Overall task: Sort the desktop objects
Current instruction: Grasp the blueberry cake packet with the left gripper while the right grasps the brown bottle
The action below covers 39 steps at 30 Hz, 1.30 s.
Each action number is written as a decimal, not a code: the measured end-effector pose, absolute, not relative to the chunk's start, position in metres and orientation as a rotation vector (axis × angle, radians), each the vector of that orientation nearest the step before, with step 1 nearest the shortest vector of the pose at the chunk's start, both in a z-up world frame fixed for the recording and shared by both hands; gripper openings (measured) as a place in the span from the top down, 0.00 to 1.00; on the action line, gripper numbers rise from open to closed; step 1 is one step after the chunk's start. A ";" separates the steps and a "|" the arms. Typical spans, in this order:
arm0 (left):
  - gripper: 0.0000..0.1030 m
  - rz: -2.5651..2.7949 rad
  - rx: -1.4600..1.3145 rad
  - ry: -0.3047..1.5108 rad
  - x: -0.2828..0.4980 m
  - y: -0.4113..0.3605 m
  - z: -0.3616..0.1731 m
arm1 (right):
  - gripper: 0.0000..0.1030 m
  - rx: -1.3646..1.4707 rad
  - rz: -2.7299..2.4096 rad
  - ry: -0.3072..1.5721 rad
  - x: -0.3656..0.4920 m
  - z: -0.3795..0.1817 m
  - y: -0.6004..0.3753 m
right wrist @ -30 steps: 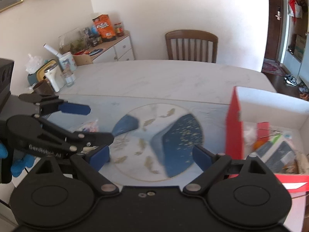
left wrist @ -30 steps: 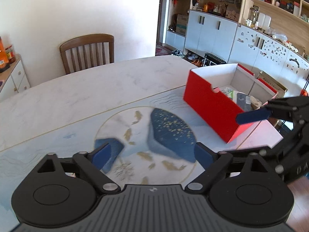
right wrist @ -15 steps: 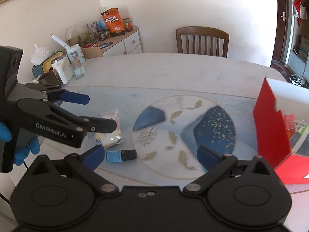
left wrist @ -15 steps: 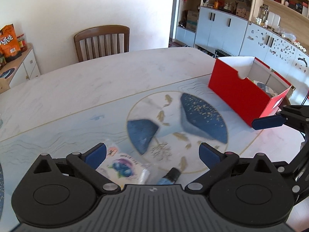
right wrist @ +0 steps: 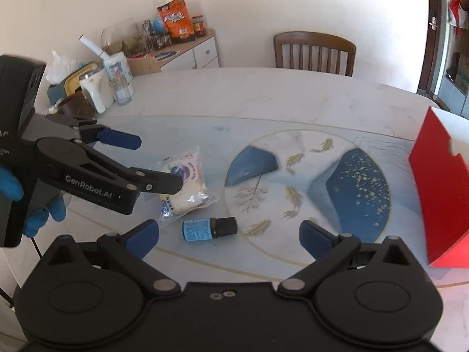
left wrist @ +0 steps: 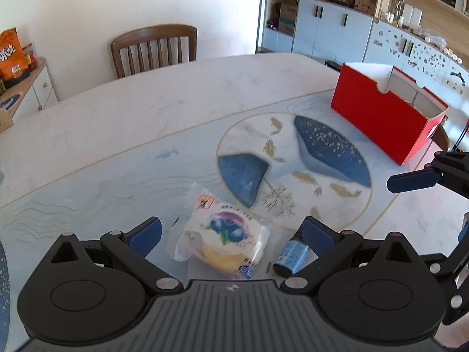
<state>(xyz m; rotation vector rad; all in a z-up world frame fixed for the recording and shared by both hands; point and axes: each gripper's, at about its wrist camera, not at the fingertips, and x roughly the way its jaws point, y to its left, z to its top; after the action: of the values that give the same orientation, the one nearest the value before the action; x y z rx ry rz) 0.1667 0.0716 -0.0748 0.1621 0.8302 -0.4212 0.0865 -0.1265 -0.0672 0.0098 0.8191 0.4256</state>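
A wrapped blueberry cake lies on the table mat, right below my open left gripper, between its fingers but untouched. In the right wrist view the same cake sits beside a small dark bottle with a blue label, lying on its side. That bottle also shows by the left gripper's right finger. My right gripper stands wide open above the mat's near edge, empty, with the bottle just ahead of it. The red box stands at the table's right side.
A wooden chair stands at the far side of the table. A kettle, a glass and other kitchen items crowd the table's left end. A sideboard with snack bags lies beyond. A blue-gloved hand holds the left gripper.
Both grippers have swung left and lower, away from the red box. The cake and the bottle have come into view beneath them. The right jaws have widened slightly.
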 end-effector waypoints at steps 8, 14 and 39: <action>0.01 -0.493 0.227 0.869 0.183 0.072 -0.094 | 0.01 -0.053 0.437 0.845 0.094 -0.086 -0.107; 0.01 -0.527 0.273 0.886 0.196 0.067 -0.106 | 0.02 -0.083 0.457 0.875 0.102 -0.100 -0.091; 0.01 -0.598 0.323 0.943 0.215 0.067 -0.137 | 0.21 -0.149 0.464 0.936 0.128 -0.130 -0.065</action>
<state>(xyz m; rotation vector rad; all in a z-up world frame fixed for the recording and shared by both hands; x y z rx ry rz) 0.2145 0.0673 -0.1369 0.3234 0.9433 -0.5975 0.1283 -0.0650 -0.1305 -0.1490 0.9359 0.4644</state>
